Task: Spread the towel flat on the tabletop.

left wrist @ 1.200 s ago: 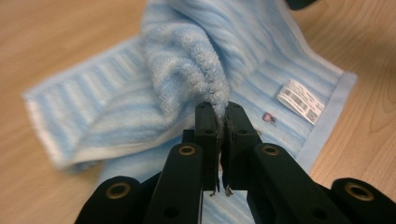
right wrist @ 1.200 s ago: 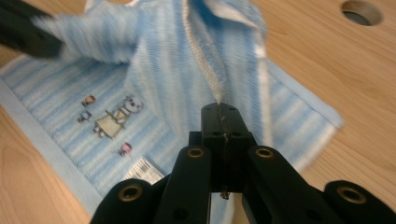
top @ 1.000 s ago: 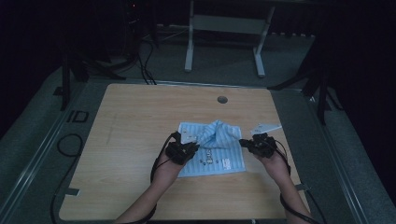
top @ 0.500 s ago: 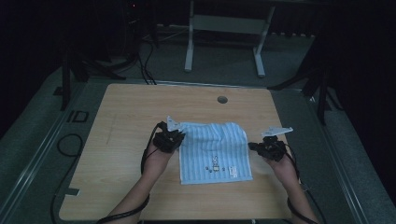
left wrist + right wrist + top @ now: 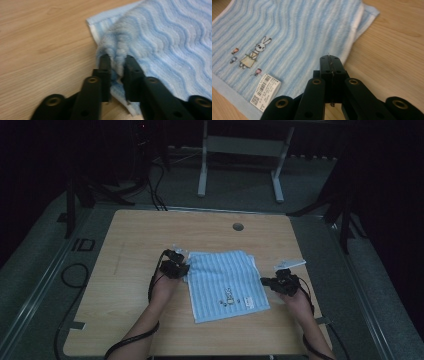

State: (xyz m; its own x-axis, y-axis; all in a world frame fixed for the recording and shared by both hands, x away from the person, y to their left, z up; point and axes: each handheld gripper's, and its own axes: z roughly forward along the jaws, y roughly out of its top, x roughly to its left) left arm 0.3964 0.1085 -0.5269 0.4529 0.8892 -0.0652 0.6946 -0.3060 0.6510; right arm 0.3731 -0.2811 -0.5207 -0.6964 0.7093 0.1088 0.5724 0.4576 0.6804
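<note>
A light blue striped towel [image 5: 226,283] lies spread flat on the wooden table [image 5: 130,240]. It carries a small rabbit picture [image 5: 255,52] and a white barcode label [image 5: 265,91]. My left gripper [image 5: 175,265] is at the towel's far left corner. In the left gripper view, the left gripper [image 5: 117,60] is shut on a raised fold of the towel [image 5: 170,42]. My right gripper [image 5: 281,283] rests at the towel's right edge. In the right gripper view, the right gripper [image 5: 330,60] has its jaws pressed together with nothing between them, beside the towel [image 5: 294,32].
A round cable hole [image 5: 238,226] sits near the table's far edge. A grey metal stand [image 5: 240,155] is on the floor beyond the table. A black cable loop [image 5: 75,275] lies on the floor to the left. Bare wood surrounds the towel on all sides.
The towel was bunched up between the grippers a second ago and now lies flat. Both grippers have moved apart, the left one leftward and the right one rightward.
</note>
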